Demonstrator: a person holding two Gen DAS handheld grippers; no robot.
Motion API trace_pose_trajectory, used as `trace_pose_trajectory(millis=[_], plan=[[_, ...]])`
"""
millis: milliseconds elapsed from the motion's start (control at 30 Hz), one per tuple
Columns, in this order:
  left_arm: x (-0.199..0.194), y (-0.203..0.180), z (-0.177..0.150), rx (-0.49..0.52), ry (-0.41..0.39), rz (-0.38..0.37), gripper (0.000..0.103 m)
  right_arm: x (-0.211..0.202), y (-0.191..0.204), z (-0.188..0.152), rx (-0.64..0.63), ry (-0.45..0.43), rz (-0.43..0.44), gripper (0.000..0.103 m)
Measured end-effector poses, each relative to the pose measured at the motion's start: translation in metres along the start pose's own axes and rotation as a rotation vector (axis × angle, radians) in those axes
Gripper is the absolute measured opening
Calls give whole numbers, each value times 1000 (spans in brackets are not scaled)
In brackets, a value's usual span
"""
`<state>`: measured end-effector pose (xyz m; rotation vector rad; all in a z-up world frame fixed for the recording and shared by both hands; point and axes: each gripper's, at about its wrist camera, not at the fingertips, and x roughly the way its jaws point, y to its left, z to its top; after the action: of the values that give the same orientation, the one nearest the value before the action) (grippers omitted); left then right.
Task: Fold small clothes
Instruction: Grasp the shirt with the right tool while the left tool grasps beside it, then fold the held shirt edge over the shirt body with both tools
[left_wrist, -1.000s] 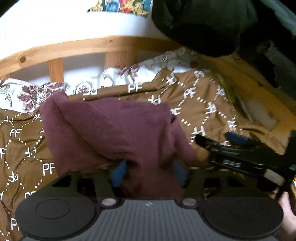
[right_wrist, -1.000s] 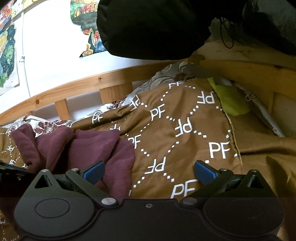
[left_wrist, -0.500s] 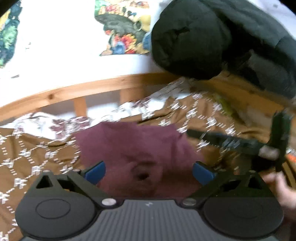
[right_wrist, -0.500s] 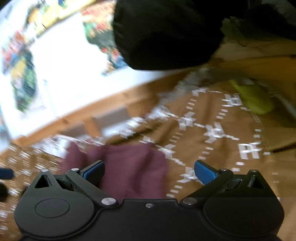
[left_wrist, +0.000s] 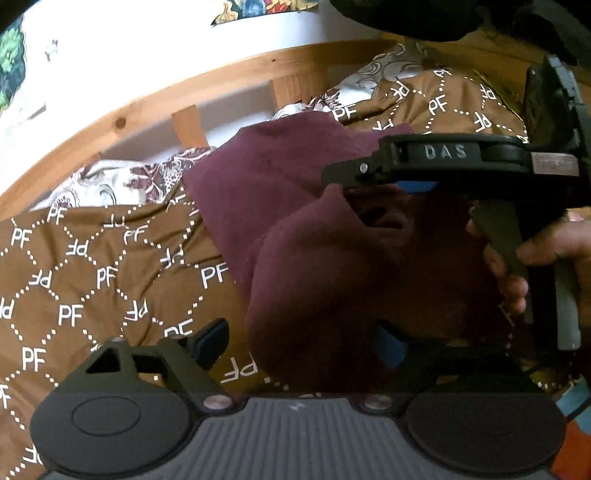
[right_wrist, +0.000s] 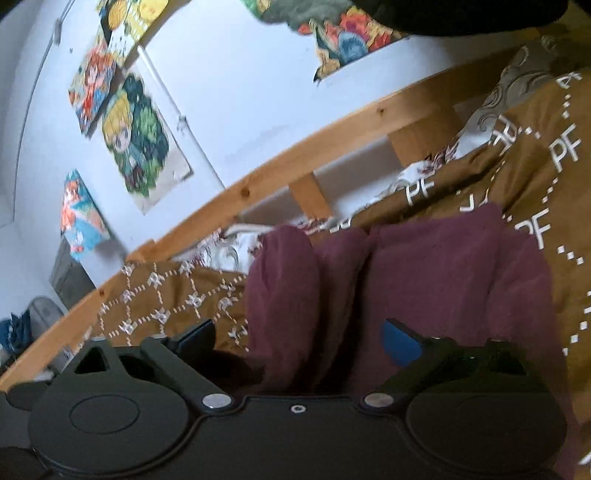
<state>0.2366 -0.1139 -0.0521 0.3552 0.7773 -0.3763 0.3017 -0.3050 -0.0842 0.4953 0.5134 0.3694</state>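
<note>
So our maroon garment is bunched up in a soft heap on the brown PF-print blanket, on the side of the heap away from the wooden bed rail. We reckon we're mid-fold here, regrabbing to pull a layer over. Our left gripper has its fingers spread wide with the near lump of cloth sitting between them, nothing pinched yet. Our right gripper is splayed open too, a roll of the maroon fabric in the gap. From the left view it's tipped on its side over the heap, our right hand on its handle. Next we'd need to close on an actual edge, not the bulge, then lift and flatten it
</note>
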Motion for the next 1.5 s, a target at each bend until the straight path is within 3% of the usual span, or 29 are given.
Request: trace_pose_trajectory(millis=[100,167,233,267,333,467,633,900,1167,1400,1500], plan=[[2,2,-2,3,3,3,64,7,-15,1,102,0,25,77],[4,2,0,3,1,14,48,12,-22,2,148,2,36,64],[3,3,1,-2,-11,25,37,14,-24,2,163,6,42,41],[3,4,2,-10,-15,21,33,13,-25,2,163,3,45,35],[1,4,4,-30,-25,8,30,9,-23,3,153,-8,50,16],[-4,0,5,-45,-49,-31,28,-4,-17,11,107,-46,55,14],[-9,-20,9,5,-84,-66,28,-30,-9,23,33,-106,34,13],[-9,-44,12,19,-112,-155,29,-66,-21,29,20,-154,-65,13],[-3,-56,11,17,-106,-221,30,-91,-39,19,48,-125,-168,12],[-3,-60,8,19,-105,-230,31,-101,-49,14,103,-114,-216,12],[-4,-60,8,5,-102,-220,37,-97,-50,12,103,-77,-230,12]])
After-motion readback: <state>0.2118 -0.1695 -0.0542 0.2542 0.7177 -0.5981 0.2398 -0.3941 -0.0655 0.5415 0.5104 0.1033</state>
